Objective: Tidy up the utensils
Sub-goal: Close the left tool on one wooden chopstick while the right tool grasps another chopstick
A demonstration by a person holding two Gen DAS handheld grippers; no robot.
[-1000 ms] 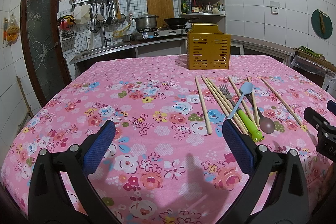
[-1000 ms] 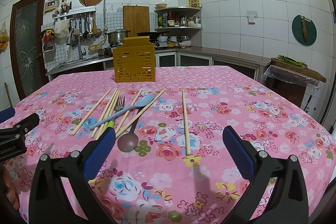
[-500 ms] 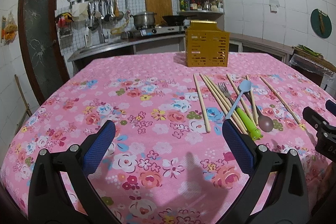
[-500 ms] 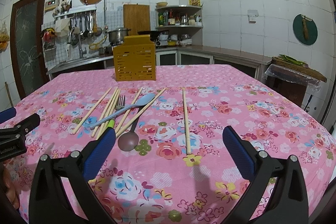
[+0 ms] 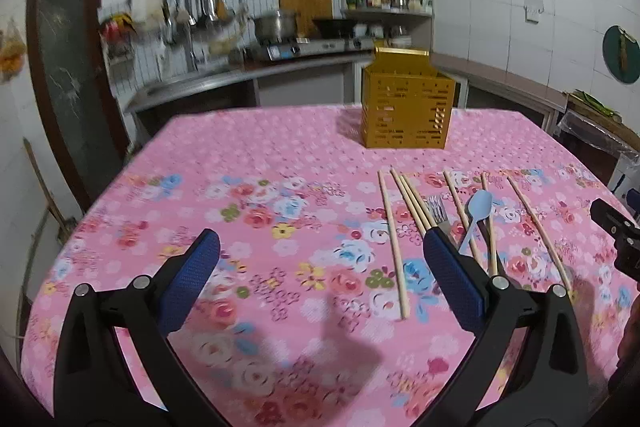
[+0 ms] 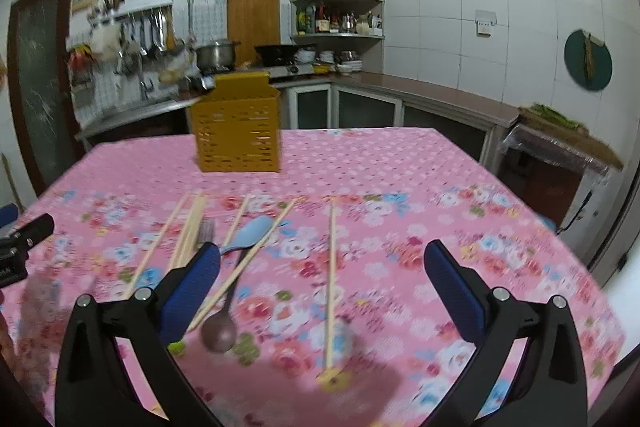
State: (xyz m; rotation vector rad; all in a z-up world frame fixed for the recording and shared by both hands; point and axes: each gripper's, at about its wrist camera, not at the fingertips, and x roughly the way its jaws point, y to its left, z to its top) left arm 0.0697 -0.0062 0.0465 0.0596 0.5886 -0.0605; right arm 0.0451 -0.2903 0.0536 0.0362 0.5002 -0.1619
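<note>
Wooden chopsticks [image 5: 392,235], a fork [image 5: 438,210], a pale blue spoon [image 5: 476,213] and a brown spoon [image 6: 221,323] lie loose on the cloth. The yellow slotted holder [image 5: 407,111] stands upright beyond them.

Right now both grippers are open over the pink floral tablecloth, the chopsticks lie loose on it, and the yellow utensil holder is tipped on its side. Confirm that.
One thing is wrong: the yellow utensil holder stands upright, not on its side, as the right wrist view shows. The rest holds: the left gripper and right gripper are both open over the pink floral tablecloth, and the chopsticks lie loose on it.

Bare tablecloth [image 5: 280,155] lies open leftward — only the yellow caddy [image 5: 406,111] and chopsticks [image 5: 394,243] obstruct.
</note>
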